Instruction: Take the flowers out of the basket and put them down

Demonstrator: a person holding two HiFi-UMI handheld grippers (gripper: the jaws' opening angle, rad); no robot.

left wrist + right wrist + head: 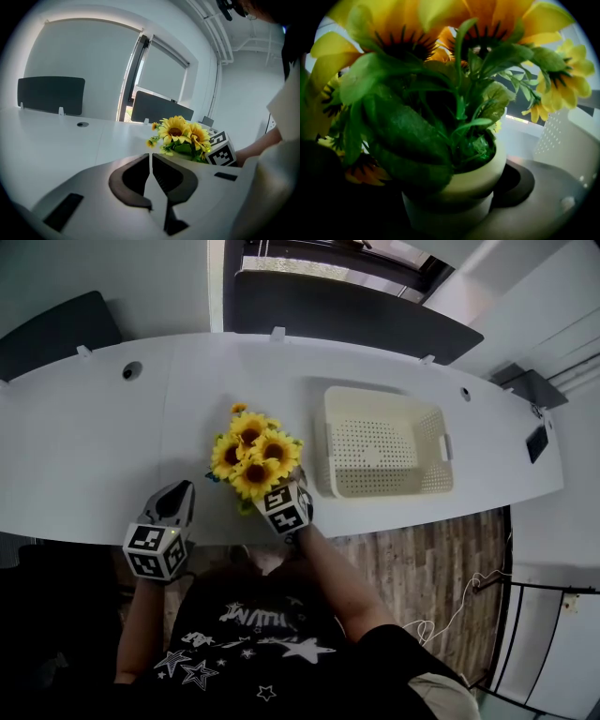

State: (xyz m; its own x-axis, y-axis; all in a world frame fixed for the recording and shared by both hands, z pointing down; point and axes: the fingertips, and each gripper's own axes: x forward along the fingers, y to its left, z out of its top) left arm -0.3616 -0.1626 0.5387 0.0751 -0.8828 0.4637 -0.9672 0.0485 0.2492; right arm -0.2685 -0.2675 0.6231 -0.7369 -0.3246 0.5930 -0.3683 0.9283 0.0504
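Note:
A bunch of yellow sunflowers (pixel 253 460) in a cream pot (pixel 459 187) stands near the table's front edge, to the left of the cream perforated basket (pixel 384 442). My right gripper (pixel 281 498) is shut on the pot from the near side. One dark pad (pixel 520 185) shows against the pot's right side, and the leaves hide the other. Whether the pot rests on the table or hangs just above it, I cannot tell. My left gripper (pixel 178 491) hovers at the front edge, left of the flowers (pixel 180 133). Its jaws (pixel 150 157) are shut with nothing between them.
The long white table (pixel 94 446) has a cable hole (pixel 131 370) at the back left. Dark divider panels (pixel 347 306) line its far side. The basket's wall (pixel 567 140) rises close on the right of the pot. Wooden floor (pixel 422 568) lies beyond the front edge.

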